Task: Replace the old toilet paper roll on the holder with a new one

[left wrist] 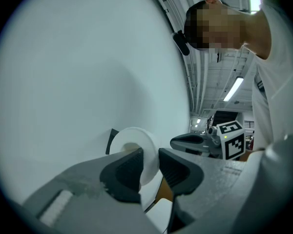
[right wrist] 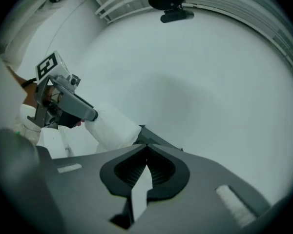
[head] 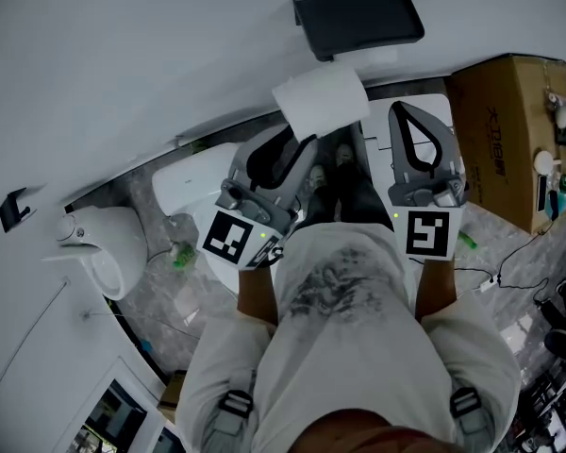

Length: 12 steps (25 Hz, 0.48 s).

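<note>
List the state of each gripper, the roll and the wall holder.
left gripper: shut on the toilet paper roll's side wall.
right gripper: shut, nothing between the jaws.
toilet paper roll: held by the left gripper, close to the wall by the holder.
holder: mounted on the wall; its bar is hidden.

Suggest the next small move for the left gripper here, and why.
Probably guide the toilet paper roll onto the dark holder: the left gripper pinches the roll's wall, the roll hangs close to the holder, and the right gripper is shut, empty.
</note>
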Available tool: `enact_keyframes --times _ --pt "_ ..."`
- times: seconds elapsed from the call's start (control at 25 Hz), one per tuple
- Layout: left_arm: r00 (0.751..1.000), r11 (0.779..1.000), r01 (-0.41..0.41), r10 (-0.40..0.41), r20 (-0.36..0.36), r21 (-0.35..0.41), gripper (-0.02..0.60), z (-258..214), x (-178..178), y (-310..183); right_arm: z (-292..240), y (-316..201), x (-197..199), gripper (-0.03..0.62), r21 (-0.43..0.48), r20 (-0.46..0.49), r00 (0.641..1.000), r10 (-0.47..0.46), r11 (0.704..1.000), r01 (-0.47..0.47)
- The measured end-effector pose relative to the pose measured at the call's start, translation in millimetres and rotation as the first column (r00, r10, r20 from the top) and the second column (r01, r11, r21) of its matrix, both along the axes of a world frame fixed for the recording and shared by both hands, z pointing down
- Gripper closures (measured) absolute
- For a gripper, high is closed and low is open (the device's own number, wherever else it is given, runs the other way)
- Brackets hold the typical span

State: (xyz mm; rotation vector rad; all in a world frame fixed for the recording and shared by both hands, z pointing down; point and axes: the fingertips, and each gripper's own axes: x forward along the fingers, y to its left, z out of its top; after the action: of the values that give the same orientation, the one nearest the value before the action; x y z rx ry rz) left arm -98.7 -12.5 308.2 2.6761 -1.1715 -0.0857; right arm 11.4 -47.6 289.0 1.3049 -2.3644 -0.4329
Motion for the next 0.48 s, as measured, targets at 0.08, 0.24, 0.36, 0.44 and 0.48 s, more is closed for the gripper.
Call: enact_keyframes --times 0.08,0.24,0.36,0.44,0.48 --pt "1.000 1.000 0.006 -0.006 -0.005 0.003 0.465 -1.7 -0.3 -0.7 -1.1 2.9 -0.2 0.591 -0.015 0.033 0.999 -0.005 1.000 0.006" --pt "1.000 1.000 0.018 -0.018 -0.005 -0.002 0.465 -2.0 -0.5 -1.1 -0.6 9.8 -0.5 0.591 -0.041 0.096 0.995 -0.027 0.999 0.031" --pt "1.000 1.000 0.025 -0.025 0.002 -0.007 0.465 -1.7 -0.5 -1.4 -4.3 13.0 -2.8 0.591 -0.030 0.138 0.989 -0.059 0.998 0.064" --pt "1.000 1.000 0.030 -0.030 0.004 -0.005 0.465 -2.2 -1.0 -1.3 -3.3 16.5 -4.4 0.591 -0.041 0.157 0.985 -0.075 0.996 0.082" --pt "1.000 1.000 0.031 -0.031 0.006 -0.004 0.465 -2.5 -1.2 -1.2 -2.2 18.1 -5.1 0.592 -0.049 0.165 0.983 -0.081 0.995 0.090"
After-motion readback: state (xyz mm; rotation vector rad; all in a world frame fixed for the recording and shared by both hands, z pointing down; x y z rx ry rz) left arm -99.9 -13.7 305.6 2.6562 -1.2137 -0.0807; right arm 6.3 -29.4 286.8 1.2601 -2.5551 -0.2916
